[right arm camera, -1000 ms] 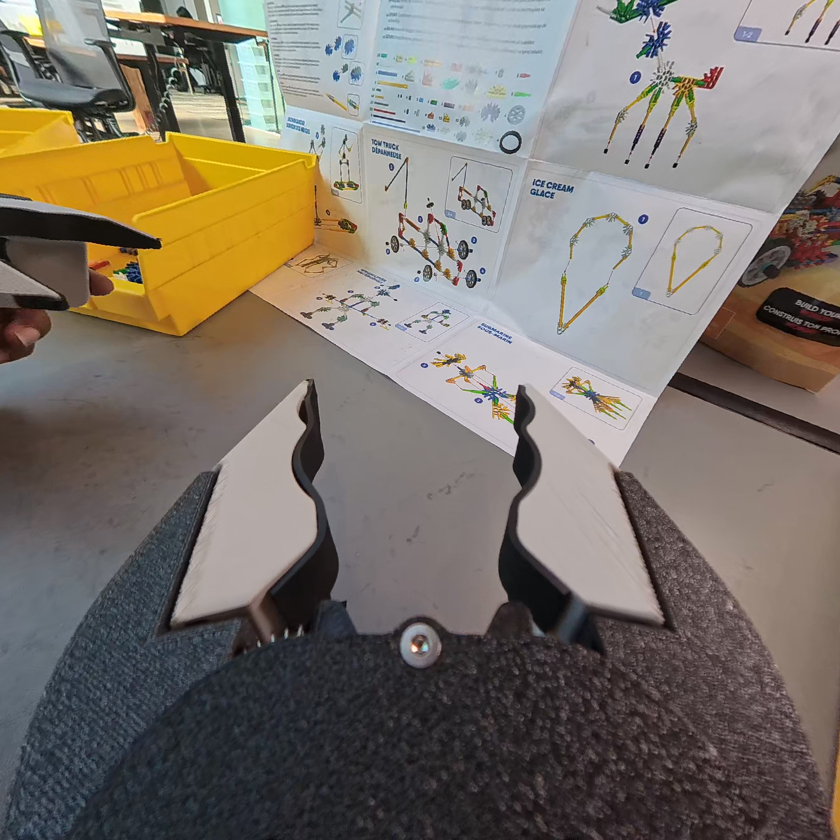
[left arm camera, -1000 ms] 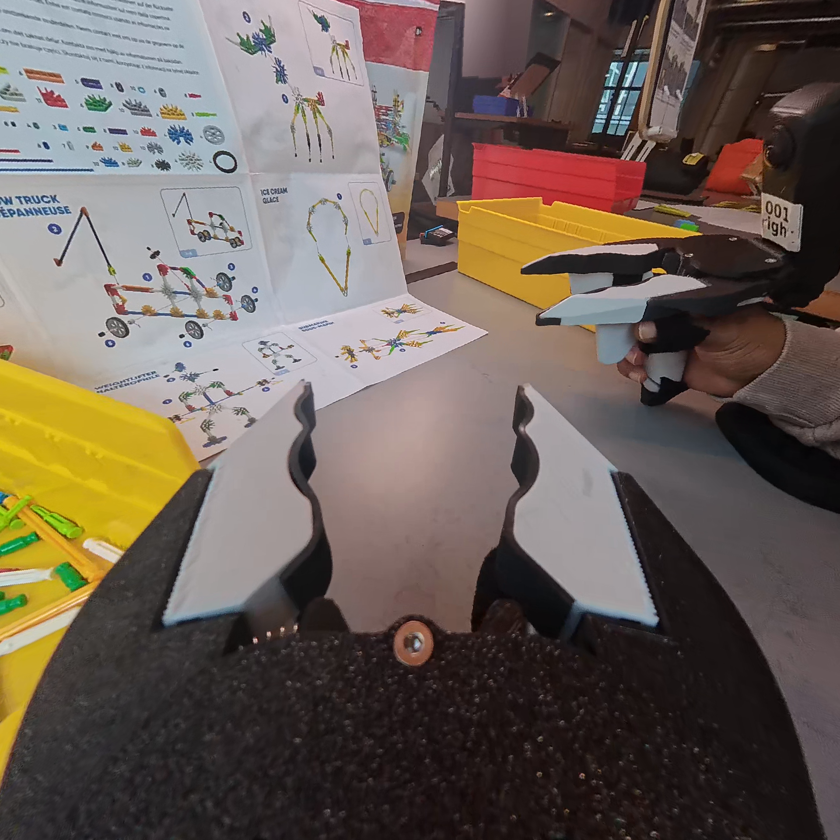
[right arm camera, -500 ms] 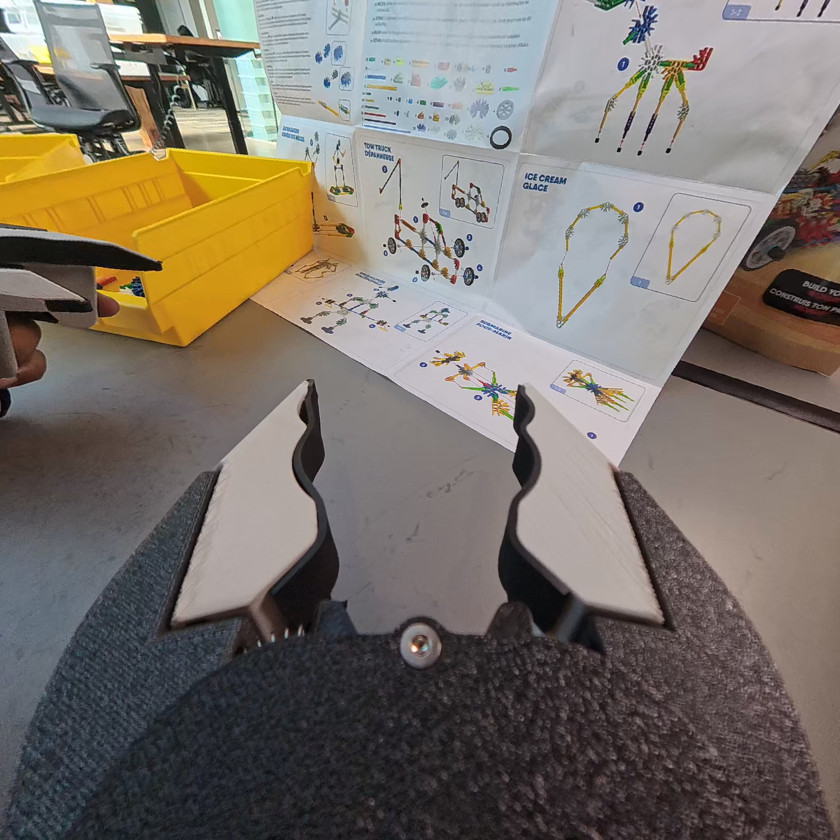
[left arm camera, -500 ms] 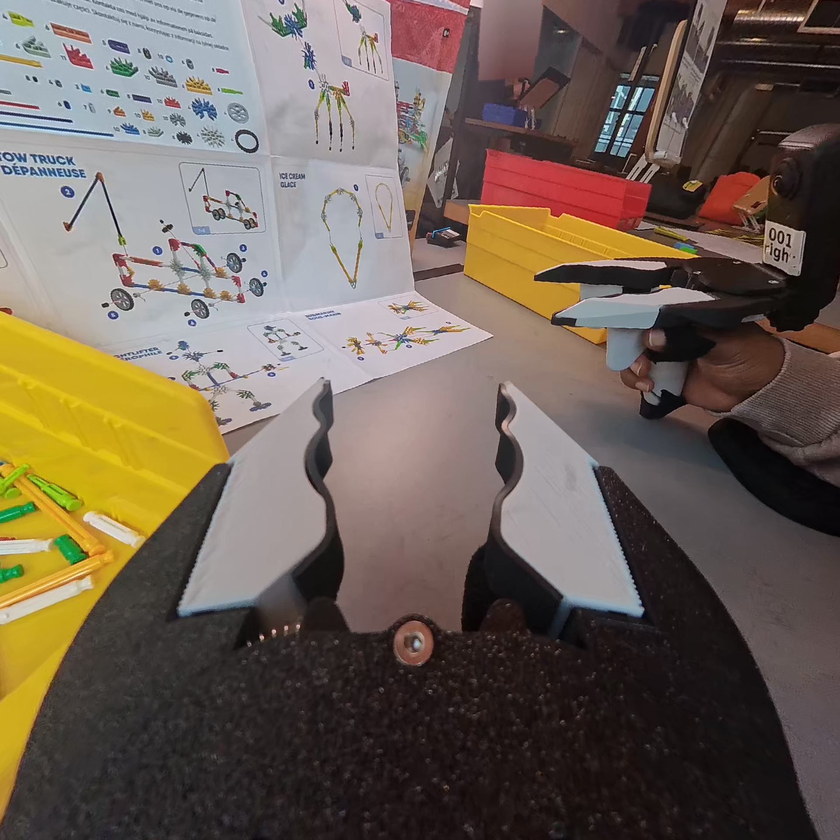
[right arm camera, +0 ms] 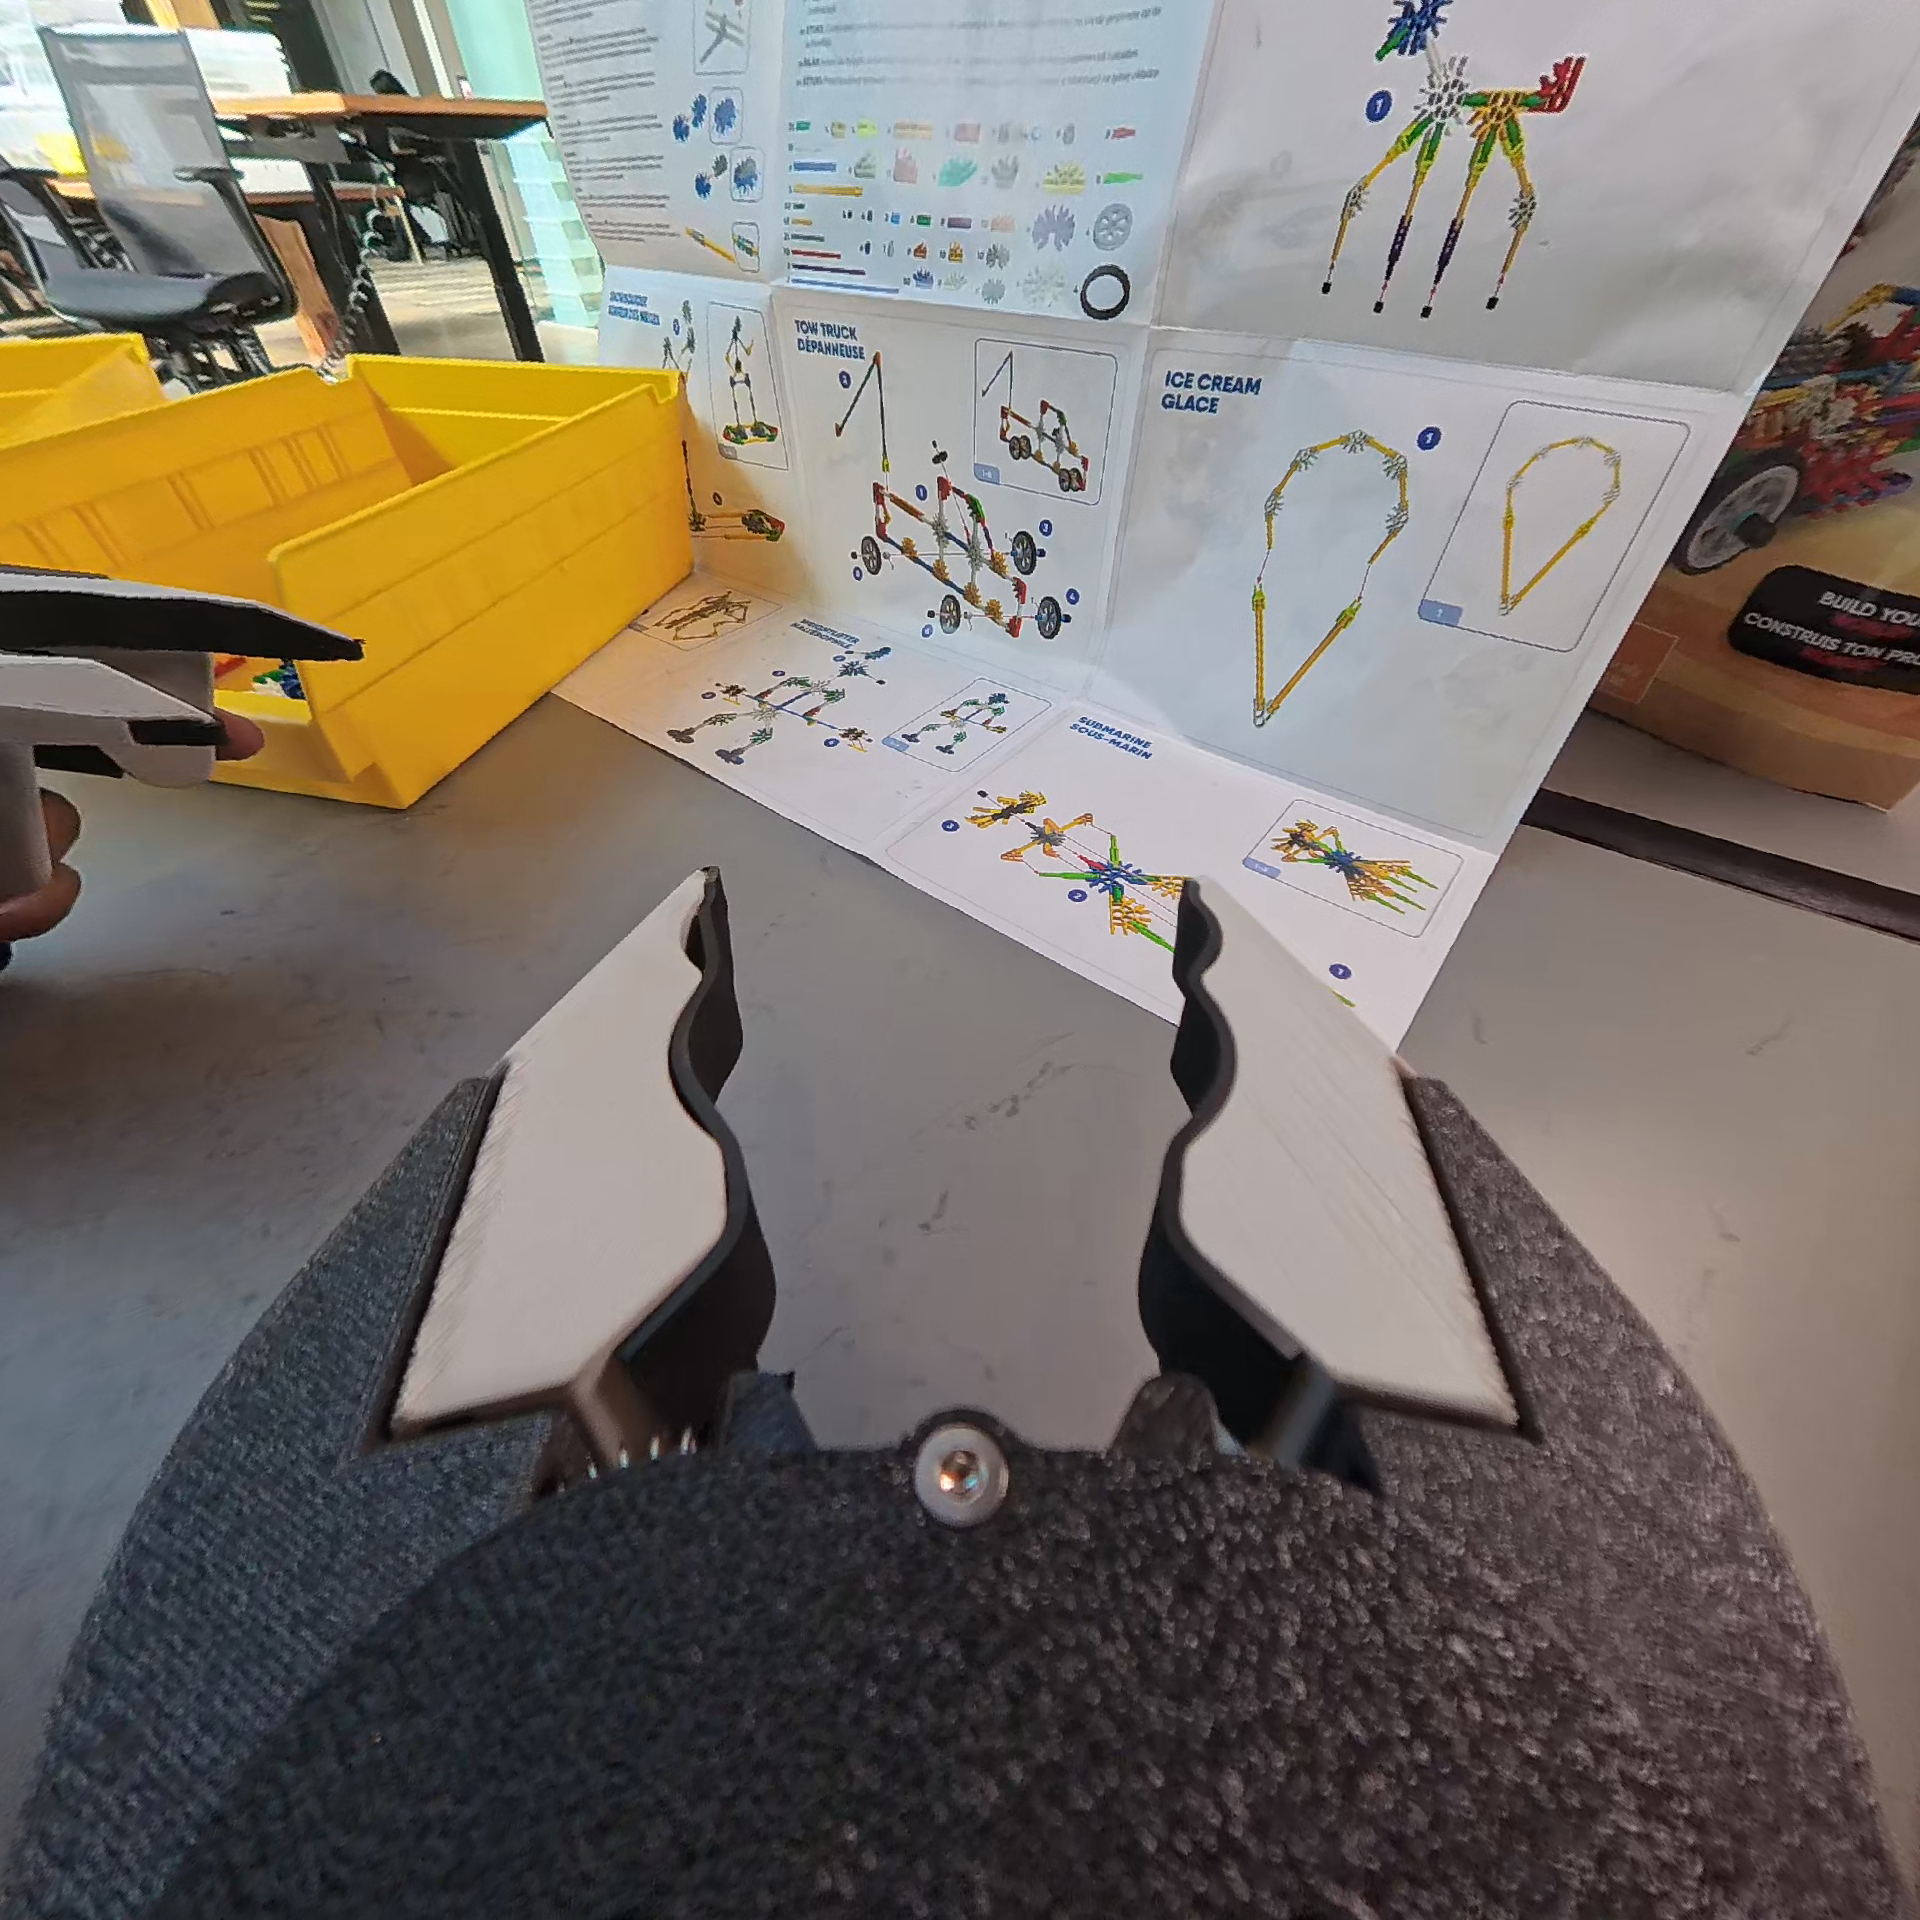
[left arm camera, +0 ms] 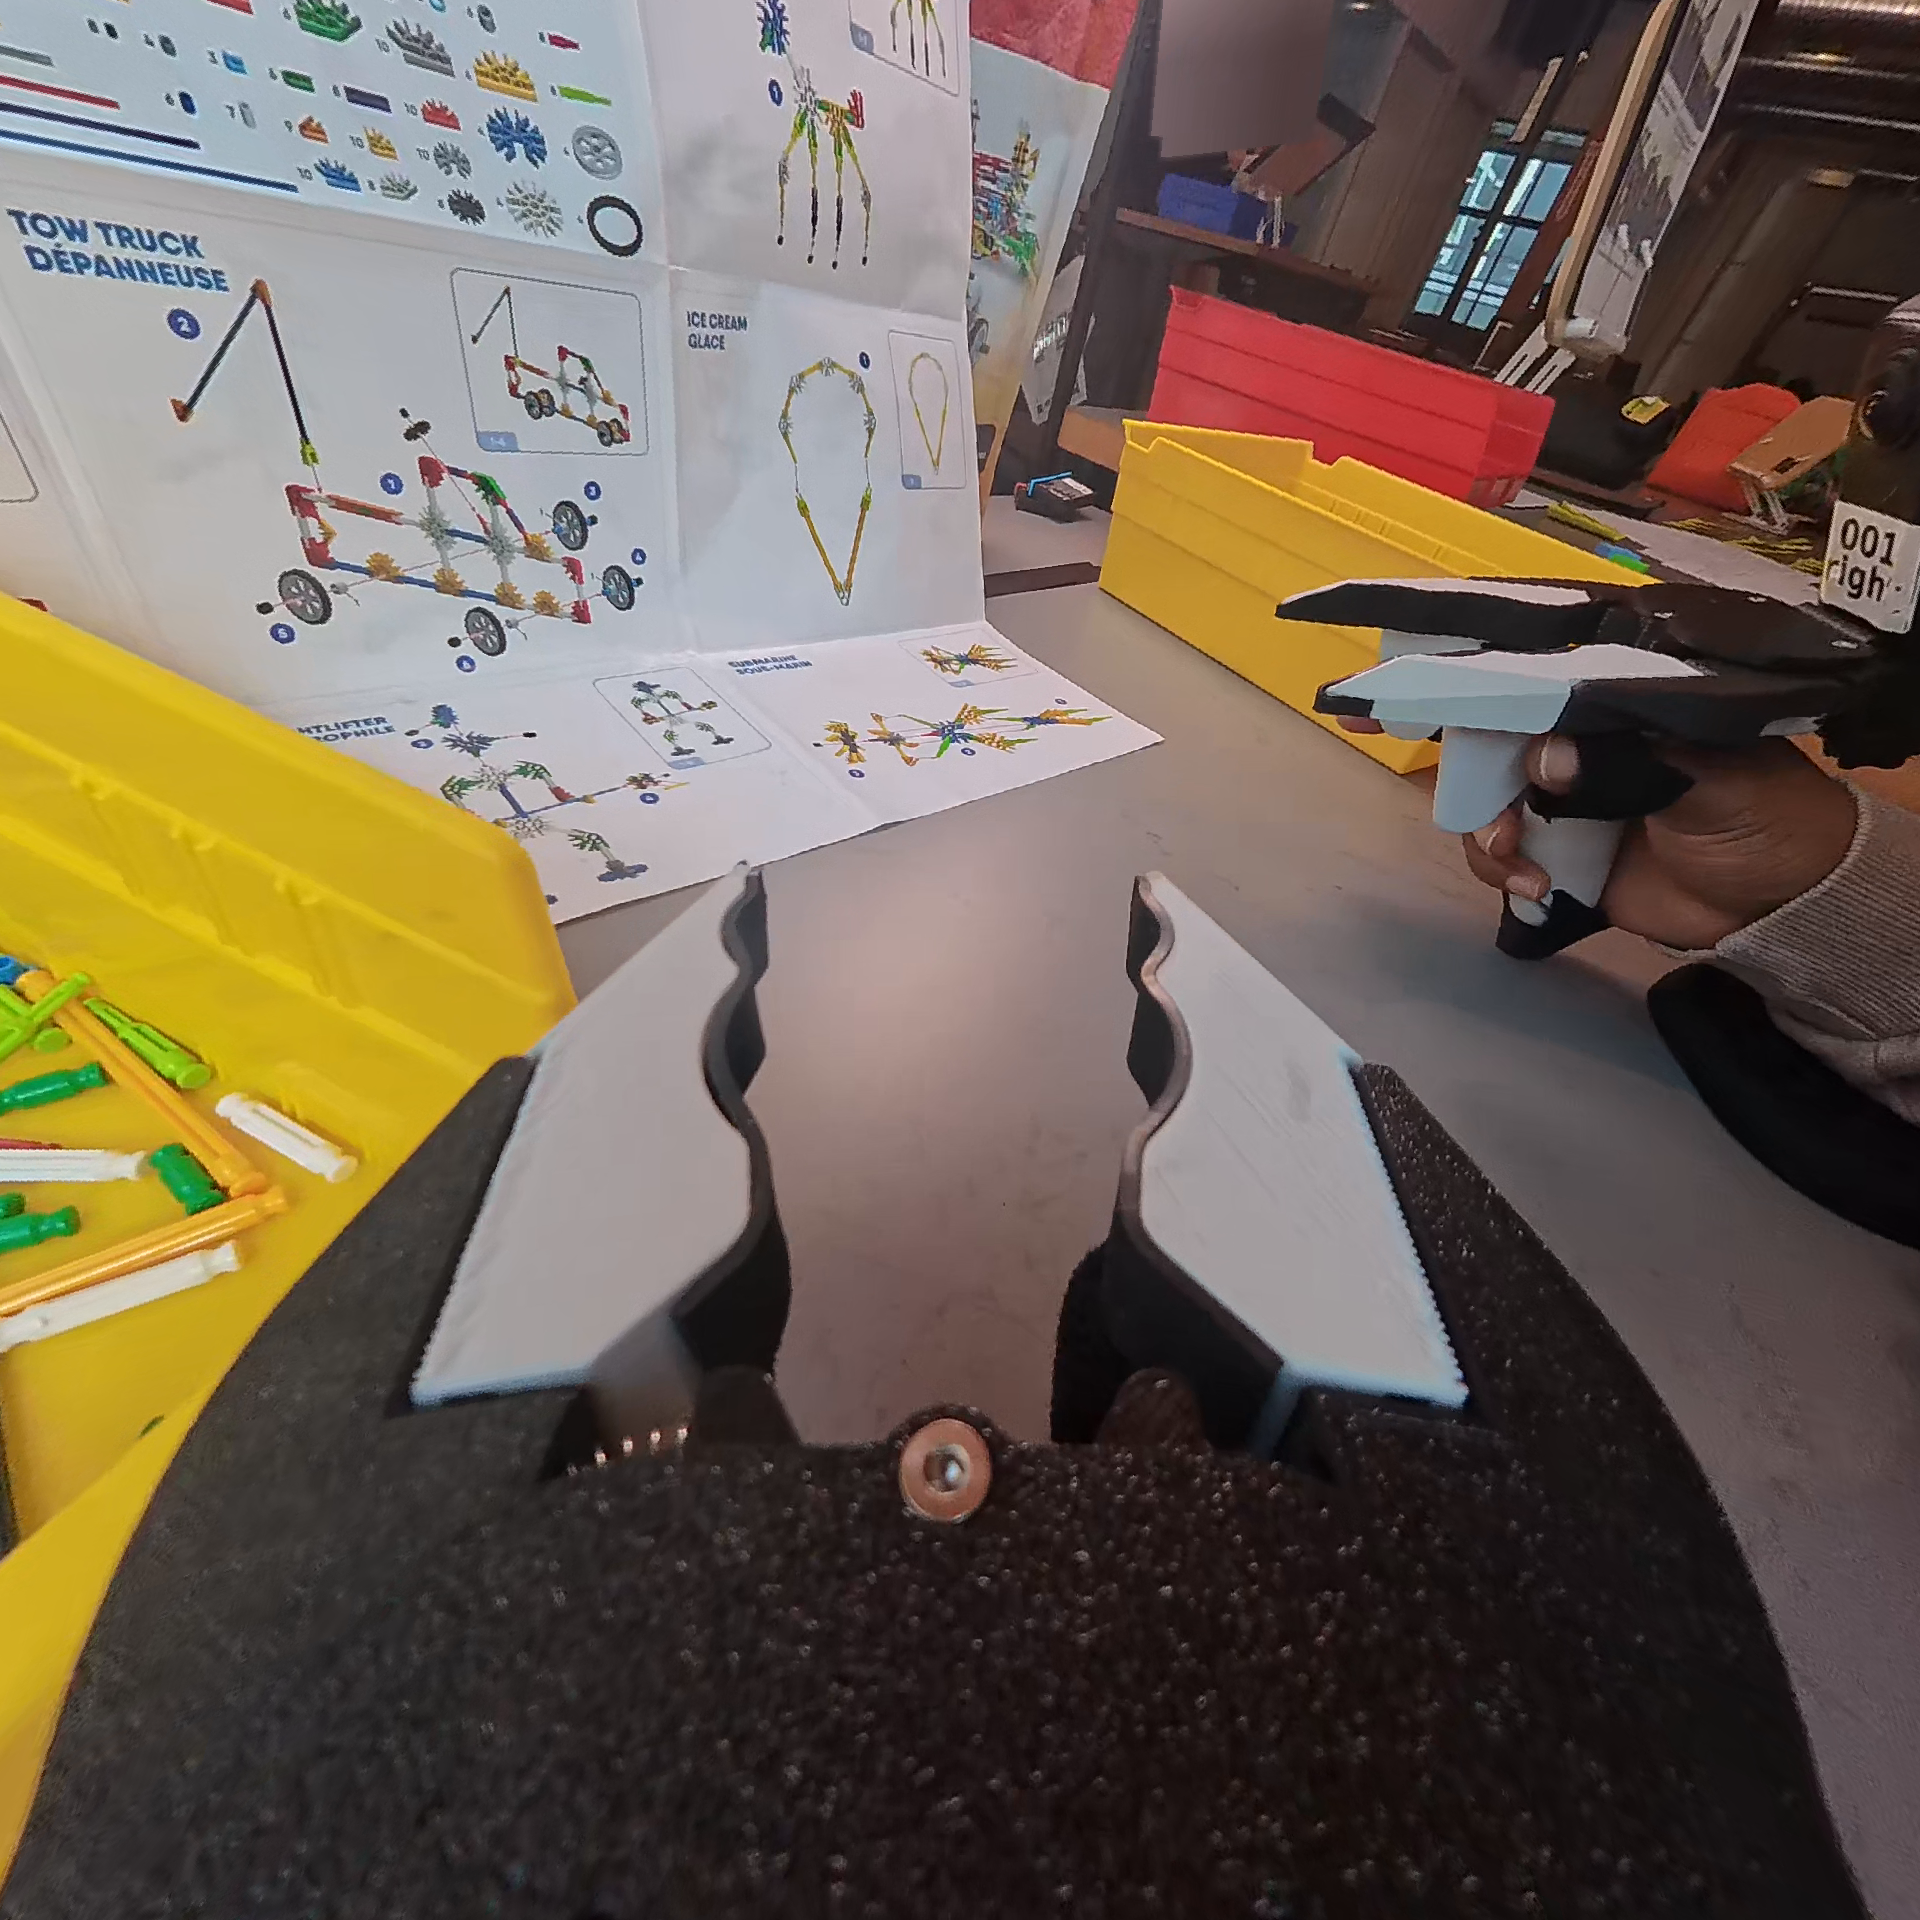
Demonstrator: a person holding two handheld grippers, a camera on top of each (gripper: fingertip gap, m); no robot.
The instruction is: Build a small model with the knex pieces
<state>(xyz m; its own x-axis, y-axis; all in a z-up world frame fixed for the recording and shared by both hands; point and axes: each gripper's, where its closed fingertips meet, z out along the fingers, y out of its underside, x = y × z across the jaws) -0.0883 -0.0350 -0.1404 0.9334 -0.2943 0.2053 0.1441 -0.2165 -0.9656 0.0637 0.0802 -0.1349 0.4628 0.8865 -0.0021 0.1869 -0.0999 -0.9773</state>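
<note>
My left gripper [left arm camera: 943, 883] is open and empty, held low over the grey table [left arm camera: 935, 1039] beside a yellow bin [left arm camera: 312, 904] that holds several green, white and yellow building rods [left arm camera: 156, 1132]. My right gripper [right arm camera: 948, 883] is open and empty over the bare table [right arm camera: 312, 1039], pointing at a large folded instruction sheet [right arm camera: 1195, 520] that stands against a box and lies partly flat. The right gripper also shows in the left wrist view [left arm camera: 1320, 655], held in a hand. The left gripper's tips show at the left edge of the right wrist view [right arm camera: 281, 686].
A second yellow bin [left arm camera: 1247, 540] and a red bin [left arm camera: 1351, 395] stand behind the right gripper. Yellow bins [right arm camera: 436, 540] stand left of the sheet. A toy-set box [right arm camera: 1818, 520] stands at the right. A sleeved forearm [left arm camera: 1829, 935] rests on the table.
The left gripper has moved down and to the left, nearer the yellow bin; its jaws narrowed a little half a second ago and stand open now. The right gripper has moved forward slightly.
</note>
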